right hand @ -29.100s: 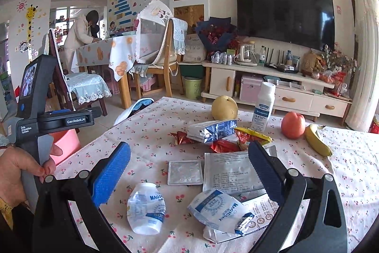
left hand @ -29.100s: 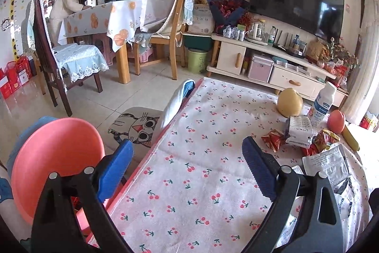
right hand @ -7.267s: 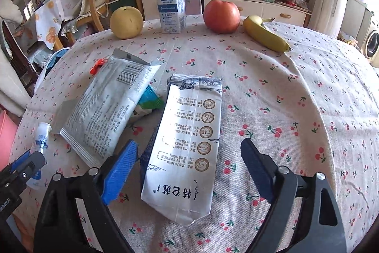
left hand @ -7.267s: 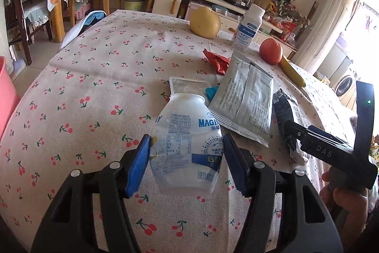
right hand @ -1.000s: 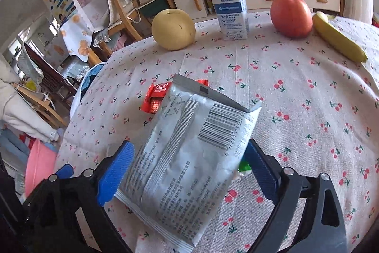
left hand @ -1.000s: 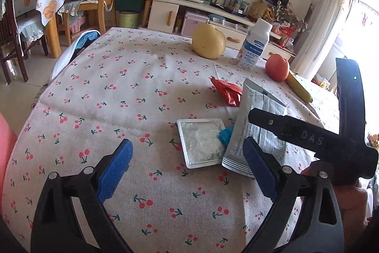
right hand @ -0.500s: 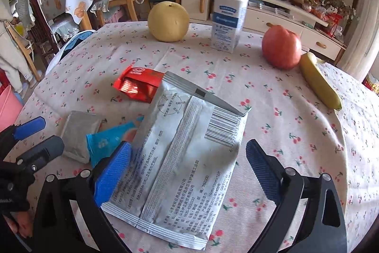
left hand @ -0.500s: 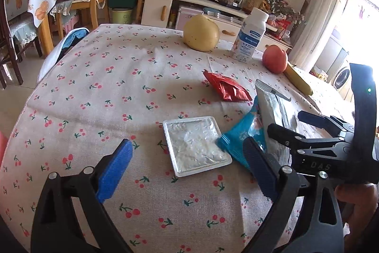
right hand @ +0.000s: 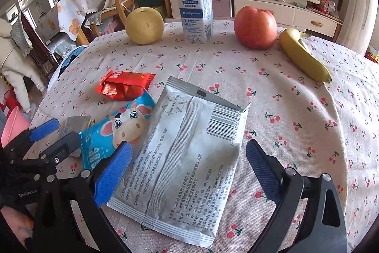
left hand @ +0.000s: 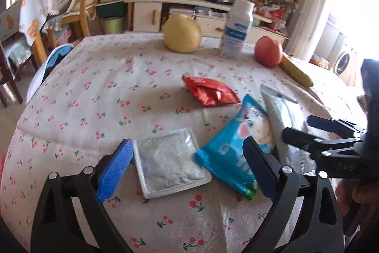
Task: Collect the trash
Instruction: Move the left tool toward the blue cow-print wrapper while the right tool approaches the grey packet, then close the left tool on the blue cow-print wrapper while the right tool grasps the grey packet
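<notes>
A square silver foil packet (left hand: 169, 163) lies on the cherry-print tablecloth (left hand: 118, 91) between the open jaws of my left gripper (left hand: 189, 172). A blue cow-print wrapper (left hand: 234, 148) lies just right of it, under the right finger; it also shows in the right wrist view (right hand: 118, 132). A large silver pouch (right hand: 187, 153) lies flat between the open jaws of my right gripper (right hand: 189, 172), partly over the blue wrapper. A red wrapper (right hand: 124, 85) lies farther back; it also shows in the left wrist view (left hand: 209, 91). Both grippers are empty.
A yellow pear (right hand: 144, 25), a white milk bottle (right hand: 195, 7), a red apple (right hand: 255, 26) and a banana (right hand: 304, 58) stand along the table's far side. A pink bin (right hand: 10, 125) sits off the left edge. Chairs and a TV cabinet stand behind.
Both grippers have moved closer to the table. The left now straddles the foil packet and the right straddles the silver pouch. The blue wrapper is more exposed.
</notes>
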Demonstrator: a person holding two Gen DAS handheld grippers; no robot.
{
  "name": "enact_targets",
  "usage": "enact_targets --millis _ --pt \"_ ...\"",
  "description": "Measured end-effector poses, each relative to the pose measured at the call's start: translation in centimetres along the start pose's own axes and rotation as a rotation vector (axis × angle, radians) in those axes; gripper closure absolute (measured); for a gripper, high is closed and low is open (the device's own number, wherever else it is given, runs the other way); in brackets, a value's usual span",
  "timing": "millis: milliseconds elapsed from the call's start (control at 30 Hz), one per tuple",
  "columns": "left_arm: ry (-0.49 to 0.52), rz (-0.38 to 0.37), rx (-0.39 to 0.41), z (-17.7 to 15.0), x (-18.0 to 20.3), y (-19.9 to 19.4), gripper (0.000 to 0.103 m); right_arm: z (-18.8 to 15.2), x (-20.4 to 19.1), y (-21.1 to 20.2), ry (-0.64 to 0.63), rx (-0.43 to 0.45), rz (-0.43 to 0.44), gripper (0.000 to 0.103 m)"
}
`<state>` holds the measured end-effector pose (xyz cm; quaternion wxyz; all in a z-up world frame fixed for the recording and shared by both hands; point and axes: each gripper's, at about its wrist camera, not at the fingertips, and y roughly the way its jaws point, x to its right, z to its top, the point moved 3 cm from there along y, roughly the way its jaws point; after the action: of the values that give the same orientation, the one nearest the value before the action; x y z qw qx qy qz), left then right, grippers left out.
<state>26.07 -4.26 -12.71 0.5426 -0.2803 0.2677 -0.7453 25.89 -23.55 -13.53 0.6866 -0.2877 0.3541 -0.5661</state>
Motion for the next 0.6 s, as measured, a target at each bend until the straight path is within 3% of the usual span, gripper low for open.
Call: enact_targets --millis 133,300,400,533,600 --pt "0.185 -0.167 -0.022 0.4 3.1 -0.1 0.009 0.0 -0.1 0.8 -0.052 -0.001 -0.054 0.008" --pt "0.351 -0.185 -0.124 -0.5 4.7 2.5 0.009 -0.2 2.6 1.4 -0.033 -0.029 -0.128 0.008" --pt "0.376 -0.154 -0.146 -0.5 4.6 3.7 0.009 -0.2 3.9 1.2 -0.002 -0.028 -0.128 0.008" --pt "0.317 -0.175 -0.149 0.0 4.4 3.9 0.009 -0.2 4.3 0.8 0.035 -0.007 -0.104 0.008" --pt "0.340 -0.181 -0.157 -0.3 5.3 4.0 0.009 0.0 4.2 0.9 0.040 -0.001 -0.113 0.008"
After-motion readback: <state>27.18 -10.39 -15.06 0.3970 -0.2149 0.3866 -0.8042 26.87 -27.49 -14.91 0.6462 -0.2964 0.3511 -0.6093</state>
